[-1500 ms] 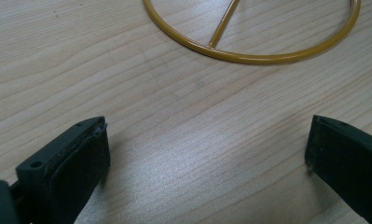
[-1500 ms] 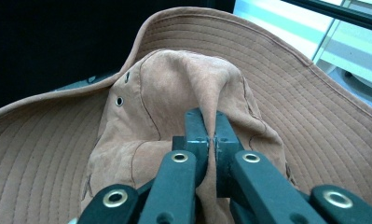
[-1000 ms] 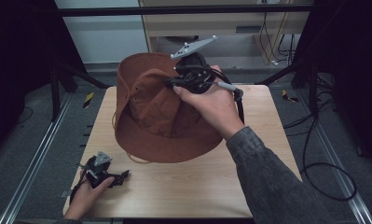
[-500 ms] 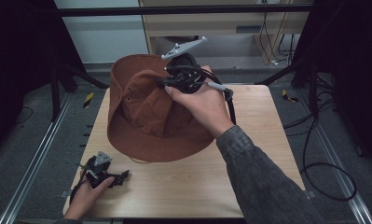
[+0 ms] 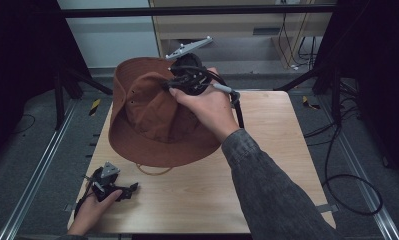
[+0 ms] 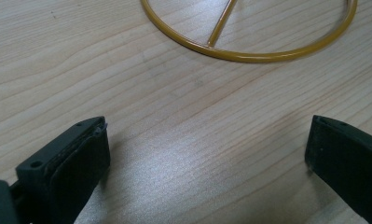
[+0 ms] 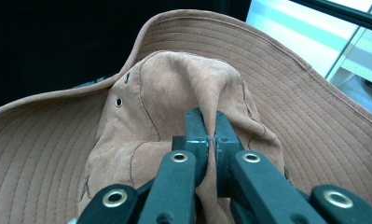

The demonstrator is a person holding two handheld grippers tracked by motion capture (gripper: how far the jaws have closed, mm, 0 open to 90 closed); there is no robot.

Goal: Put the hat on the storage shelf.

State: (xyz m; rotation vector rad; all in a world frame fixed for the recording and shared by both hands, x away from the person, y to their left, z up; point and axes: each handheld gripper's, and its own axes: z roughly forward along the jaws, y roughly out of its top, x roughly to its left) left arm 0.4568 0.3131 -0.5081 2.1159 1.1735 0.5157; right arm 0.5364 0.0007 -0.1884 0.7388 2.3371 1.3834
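Note:
A brown wide-brimmed hat [image 5: 152, 125] is lifted and tilted over the left half of the wooden table [image 5: 267, 165], its crown [image 7: 174, 93] pinched into a fold. My right gripper [image 5: 173, 86] is shut on that fold, with the jaws [image 7: 210, 126] pressed together on the suede. A yellow-brown chin cord [image 5: 149, 171] hangs from the hat onto the table, and a loop of that cord [image 6: 249, 51] lies just ahead of my left gripper. My left gripper [image 5: 129, 190] rests on the table near the front left corner, its jaws wide apart and nothing between them [image 6: 207, 154].
A black cable [image 5: 237, 107] trails from the right gripper across the table's far edge. Black stand legs [image 5: 67, 85] and floor cables [image 5: 347, 175] surround the table. A light cabinet [image 5: 237, 30] stands beyond the far edge.
The right hand has carried the hat a little to the left and tilted its brim further up. The left gripper has stayed where it was.

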